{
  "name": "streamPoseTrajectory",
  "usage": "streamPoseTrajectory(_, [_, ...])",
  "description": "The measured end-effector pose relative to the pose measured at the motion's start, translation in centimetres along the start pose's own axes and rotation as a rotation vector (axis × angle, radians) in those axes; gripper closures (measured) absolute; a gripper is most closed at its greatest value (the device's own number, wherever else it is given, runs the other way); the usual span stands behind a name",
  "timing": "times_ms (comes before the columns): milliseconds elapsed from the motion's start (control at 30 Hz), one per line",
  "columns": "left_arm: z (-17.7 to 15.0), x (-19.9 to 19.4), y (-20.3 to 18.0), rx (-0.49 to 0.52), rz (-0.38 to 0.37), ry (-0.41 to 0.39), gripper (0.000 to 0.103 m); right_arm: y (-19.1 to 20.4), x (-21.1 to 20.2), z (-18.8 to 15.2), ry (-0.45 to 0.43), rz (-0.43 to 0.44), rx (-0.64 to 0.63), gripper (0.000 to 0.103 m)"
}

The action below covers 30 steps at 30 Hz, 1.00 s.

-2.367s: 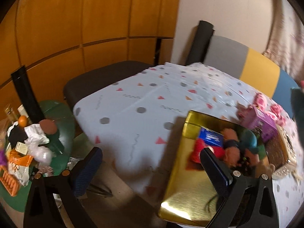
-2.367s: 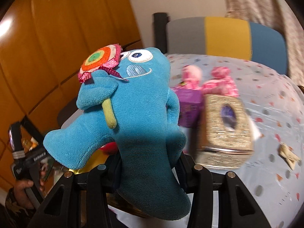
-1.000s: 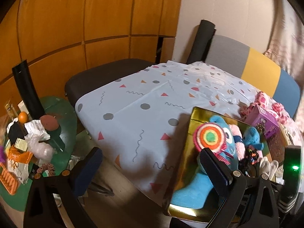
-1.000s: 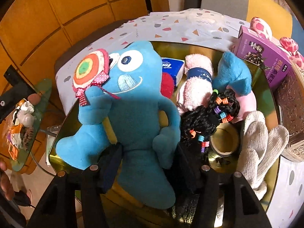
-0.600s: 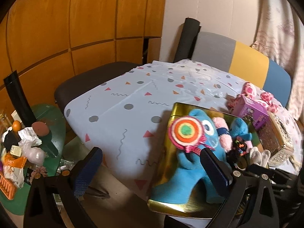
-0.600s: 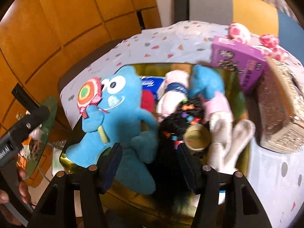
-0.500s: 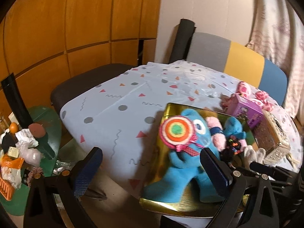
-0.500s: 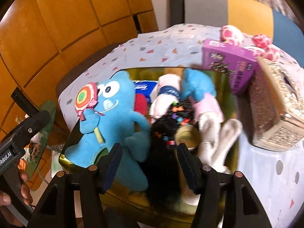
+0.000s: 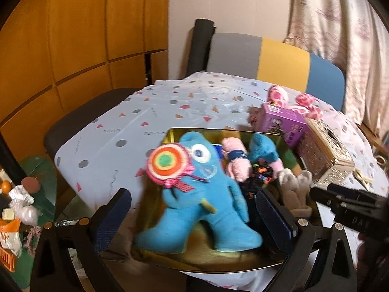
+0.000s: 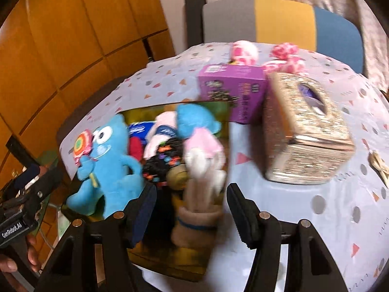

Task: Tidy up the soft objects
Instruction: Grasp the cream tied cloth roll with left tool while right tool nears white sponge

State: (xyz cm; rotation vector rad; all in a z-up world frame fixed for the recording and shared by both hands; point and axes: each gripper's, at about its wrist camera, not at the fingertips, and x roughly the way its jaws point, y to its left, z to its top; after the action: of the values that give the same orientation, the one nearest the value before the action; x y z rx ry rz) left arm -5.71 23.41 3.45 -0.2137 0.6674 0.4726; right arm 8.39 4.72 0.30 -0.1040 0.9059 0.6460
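A blue plush monster (image 9: 206,194) with a felt lollipop lies in the gold tray (image 9: 170,255) at the table's near corner; it also shows in the right wrist view (image 10: 109,160). Beside it in the tray (image 10: 170,260) lie a pink rolled towel (image 9: 234,163), a small blue plush (image 10: 197,121), a black beaded wig (image 10: 165,163) and a beige glove (image 10: 199,209). My left gripper (image 9: 192,209) is open and empty above the tray's near edge. My right gripper (image 10: 189,204) is open and empty above the glove.
A purple box (image 10: 233,90), a glittery gold tissue box (image 10: 304,133) and a pink spotted plush (image 10: 265,56) stand on the patterned tablecloth (image 9: 136,121) behind the tray. A grey-yellow-blue chair (image 9: 274,58) stands at the far side. A green side table (image 9: 36,194) with clutter sits low left.
My right gripper let go of the blue plush monster in the tray and drew back to the right. The left view shifted right, over the tray.
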Motion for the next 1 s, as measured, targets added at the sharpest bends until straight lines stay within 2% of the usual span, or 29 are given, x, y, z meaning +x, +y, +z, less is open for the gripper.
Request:
streamPoseTrajectory(233, [0.1,0.0,-3.7,0.084,-0.049,0.007,0.0,-5.2,-2.3,0.4,-0.035,-0.082,0.056,0.042])
streamPoseTrajectory(433, [0.2,0.0,-7.2,0.156,-0.111,0.011,0.0,-11.5,-4.7,0.6,-0.059,-0.172,0.128,0.042])
streamPoseTrajectory(533, [0.5,0.0,-9.1,0.192,-0.166,0.023,0.0,-15.6,-6.1,0.5,-0.071,-0.223,0.187,0.042])
streamPoseTrajectory(833, [2.7,-0.5,-16.5,0.347,-0.329,0.016,0.0,-29.0,-9.2,-1.6,-0.092,-0.467,0.437,0.042])
streamPoseTrajectory(900, [3.5,-0.7,-18.9,0.392,-0.369,0.014,0.0,-31.4,-9.7,-2.8,-0.099,-0.459,0.54,0.042])
streamPoseTrajectory(1000, [4.8,-0.4,-23.0,0.473,-0.423,0.021,0.0,-33.9,-10.4,-3.8,-0.125,-0.384,0.686,0.042])
